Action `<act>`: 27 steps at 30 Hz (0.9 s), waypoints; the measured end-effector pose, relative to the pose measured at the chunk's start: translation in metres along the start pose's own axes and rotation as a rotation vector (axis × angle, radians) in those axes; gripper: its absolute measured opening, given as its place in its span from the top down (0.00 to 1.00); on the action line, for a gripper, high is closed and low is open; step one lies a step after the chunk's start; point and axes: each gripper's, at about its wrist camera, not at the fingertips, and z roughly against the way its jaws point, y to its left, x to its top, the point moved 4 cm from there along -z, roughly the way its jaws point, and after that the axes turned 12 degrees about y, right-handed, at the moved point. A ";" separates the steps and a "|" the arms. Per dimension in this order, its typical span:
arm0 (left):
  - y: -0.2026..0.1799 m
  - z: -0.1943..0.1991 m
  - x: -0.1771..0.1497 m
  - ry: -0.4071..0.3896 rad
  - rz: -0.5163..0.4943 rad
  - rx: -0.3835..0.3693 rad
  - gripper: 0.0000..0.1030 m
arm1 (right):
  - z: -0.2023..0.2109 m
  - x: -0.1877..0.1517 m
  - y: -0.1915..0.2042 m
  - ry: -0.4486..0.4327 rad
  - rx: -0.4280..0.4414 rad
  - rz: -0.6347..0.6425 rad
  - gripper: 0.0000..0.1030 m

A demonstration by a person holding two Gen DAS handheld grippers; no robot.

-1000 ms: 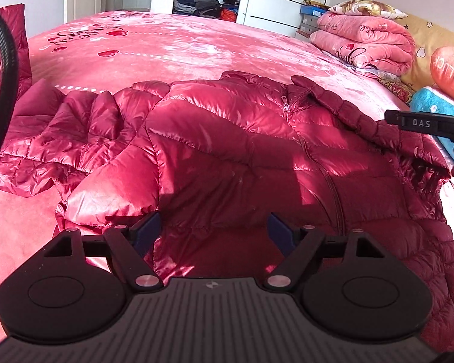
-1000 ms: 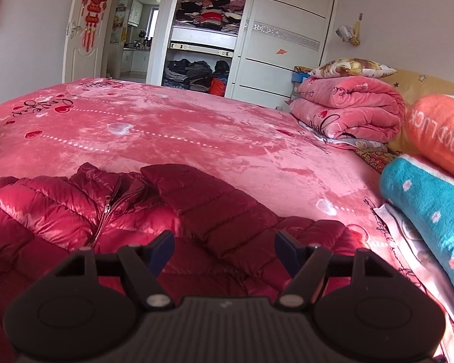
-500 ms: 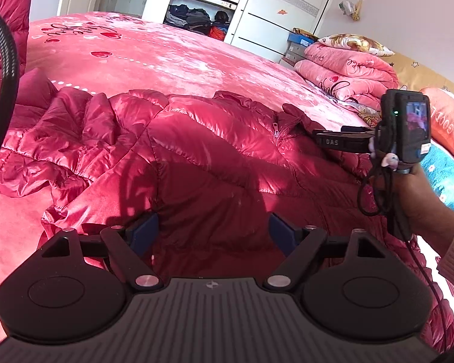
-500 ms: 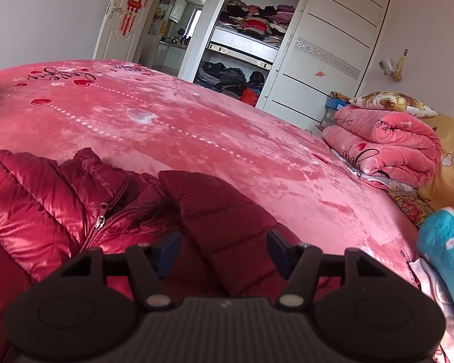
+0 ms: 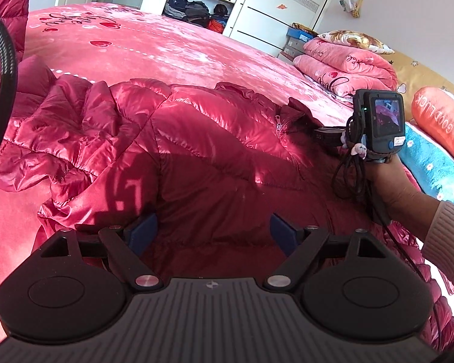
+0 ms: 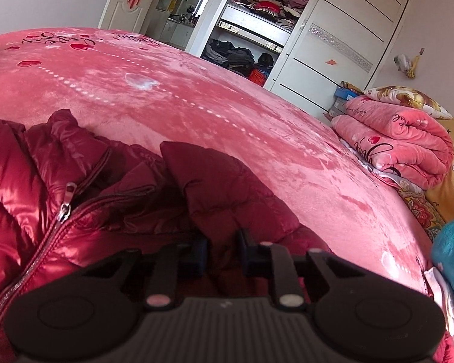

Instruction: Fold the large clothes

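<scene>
Jacket (image 5: 215, 151), one; left gripper (image 5: 213, 233) wide apart, right gripper (image 6: 222, 252) pinching its sleeve (image 6: 227, 193)

Both grippers share a ribbed grey body, black round-lobed linkage arms with silver screws, and blue-padded fingers (image 5: 142, 231). Behind the right gripper (image 6: 221, 252), its handle carries a small screen (image 5: 386, 118), looped black cable, bare hand (image 5: 396, 187), pale ribbed sleeve (image 5: 448, 227).

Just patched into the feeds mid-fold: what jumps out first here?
A glossy red puffer jacket sprawls zipped across the pink bedspread. The right claw is pinched on dark fabric by its collar, while the left claw gapes wide over the hem. Rolled pink quilts sit at the bed's right edge.
</scene>
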 end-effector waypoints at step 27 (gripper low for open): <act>-0.028 0.005 -0.008 -0.018 -0.085 0.128 0.01 | 0.182 -0.222 -0.305 -0.025 -0.429 -0.703 1.00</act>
